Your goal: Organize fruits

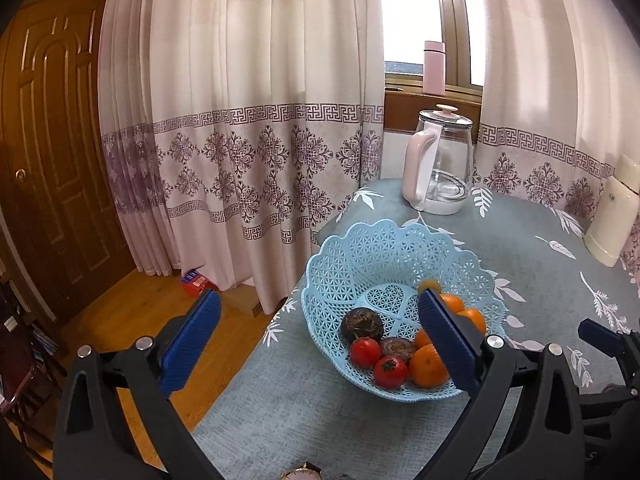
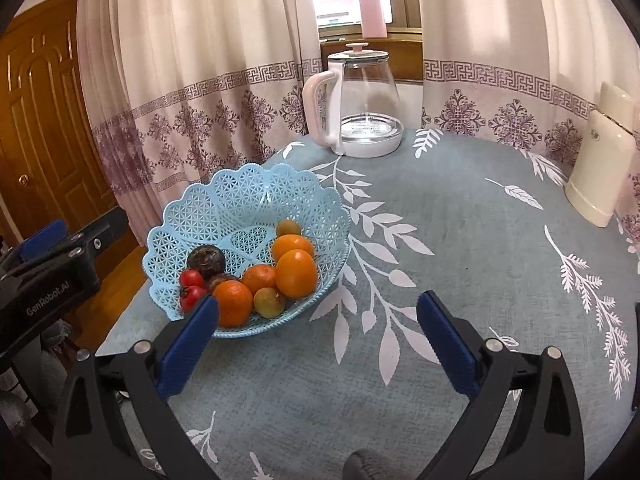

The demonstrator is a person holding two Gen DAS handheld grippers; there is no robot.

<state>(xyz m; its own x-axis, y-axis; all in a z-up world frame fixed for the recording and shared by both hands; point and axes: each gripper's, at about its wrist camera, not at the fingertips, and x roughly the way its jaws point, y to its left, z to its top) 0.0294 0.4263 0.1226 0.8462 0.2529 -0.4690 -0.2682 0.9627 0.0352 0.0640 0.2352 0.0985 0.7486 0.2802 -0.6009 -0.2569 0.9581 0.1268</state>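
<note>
A light blue lattice basket (image 1: 360, 248) (image 2: 224, 196) sits near the table's left edge. It holds several oranges (image 2: 296, 274) (image 1: 430, 366), two red tomatoes (image 1: 390, 372) (image 2: 191, 279), two dark brown fruits (image 1: 362, 324) (image 2: 206, 258) and small yellow-green fruits (image 2: 269, 302). My left gripper (image 1: 320, 320) is open over the table's left edge in front of the basket, nothing between its fingers. My right gripper (image 2: 318, 320) is open above the bare cloth to the right of the basket, also holding nothing. The left gripper (image 2: 48, 268) shows at the left edge of the right wrist view.
A glass kettle with a pink handle (image 1: 438, 168) (image 2: 360, 104) stands at the back of the table. A cream flask (image 2: 600, 160) (image 1: 610, 220) stands at the back right. A pink bottle (image 2: 372, 12) rests on the windowsill. Curtains hang behind; a wooden door (image 1: 52, 140) is at left.
</note>
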